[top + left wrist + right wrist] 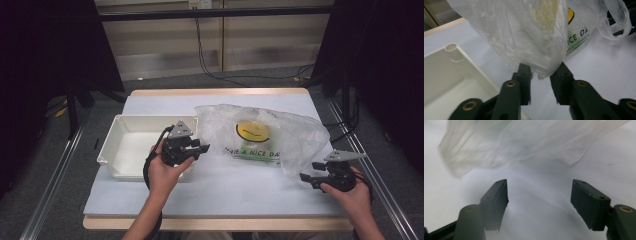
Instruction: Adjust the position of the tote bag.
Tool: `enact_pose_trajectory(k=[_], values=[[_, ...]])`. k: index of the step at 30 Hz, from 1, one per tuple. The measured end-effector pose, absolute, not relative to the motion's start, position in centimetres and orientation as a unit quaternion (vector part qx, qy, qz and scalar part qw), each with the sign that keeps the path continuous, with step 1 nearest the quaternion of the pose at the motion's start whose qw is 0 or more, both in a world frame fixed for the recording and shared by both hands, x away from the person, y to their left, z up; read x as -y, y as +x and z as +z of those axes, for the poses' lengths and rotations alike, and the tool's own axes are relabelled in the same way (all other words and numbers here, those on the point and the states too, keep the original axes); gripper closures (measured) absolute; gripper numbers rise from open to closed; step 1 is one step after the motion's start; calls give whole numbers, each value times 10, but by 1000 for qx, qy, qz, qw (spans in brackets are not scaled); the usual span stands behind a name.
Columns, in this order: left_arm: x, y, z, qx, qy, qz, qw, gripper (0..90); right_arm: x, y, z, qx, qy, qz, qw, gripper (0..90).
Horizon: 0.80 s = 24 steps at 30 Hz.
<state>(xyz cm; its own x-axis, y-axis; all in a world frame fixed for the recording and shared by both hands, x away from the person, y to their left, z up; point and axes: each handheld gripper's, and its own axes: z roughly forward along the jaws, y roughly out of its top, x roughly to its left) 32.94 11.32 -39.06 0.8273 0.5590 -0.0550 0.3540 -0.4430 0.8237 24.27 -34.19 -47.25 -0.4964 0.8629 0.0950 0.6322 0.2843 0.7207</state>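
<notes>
Plastic bag (260,135) lies beside white tray (112,145).

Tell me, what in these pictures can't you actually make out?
- What lies inside the plastic bag: the crinkled film veils it in the high view; something yellowish shows, its kind unclear.
- The bag's print: folds hide some letters in the high view, and the film cuts it off in the left gripper view.
- Whether the left gripper pinches the bag's edge: the film covers its tips.
- The white tray: its near right corner sits behind the hand.
</notes>
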Motion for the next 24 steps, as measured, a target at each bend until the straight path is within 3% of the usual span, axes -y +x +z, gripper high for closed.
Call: enact_pose_trajectory(k=[5,10,13,15,17,19,20,21,24], values=[[-114,329,-393,-285,842,79,450,872,322,228,-473,-790,465,375,140,213],[-112,328,-393,-288,841,62,453,897,303,224,-463,-772,468,410,133,178],[-111,326,-393,-286,839,56,459,899,294,228,-461,-753,482,427,134,212],[-112,326,-395,-288,841,53,455,899,292,232,-463,-740,499,428,139,272],[-114,326,-396,-288,842,53,452,899,295,235,-468,-729,510,434,144,434],[-117,325,-396,-291,841,54,453,900,298,237,-471,-722,519,433,145,497],[-118,325,-396,-295,840,53,453,900,301,237,-472,-718,523,435,146,611],[-120,325,-395,-296,840,54,451,900,304,237,-472,-719,522,435,144,667],[-125,325,-395,-304,837,53,452,900,315,238,-473,-714,529,435,145,768]])
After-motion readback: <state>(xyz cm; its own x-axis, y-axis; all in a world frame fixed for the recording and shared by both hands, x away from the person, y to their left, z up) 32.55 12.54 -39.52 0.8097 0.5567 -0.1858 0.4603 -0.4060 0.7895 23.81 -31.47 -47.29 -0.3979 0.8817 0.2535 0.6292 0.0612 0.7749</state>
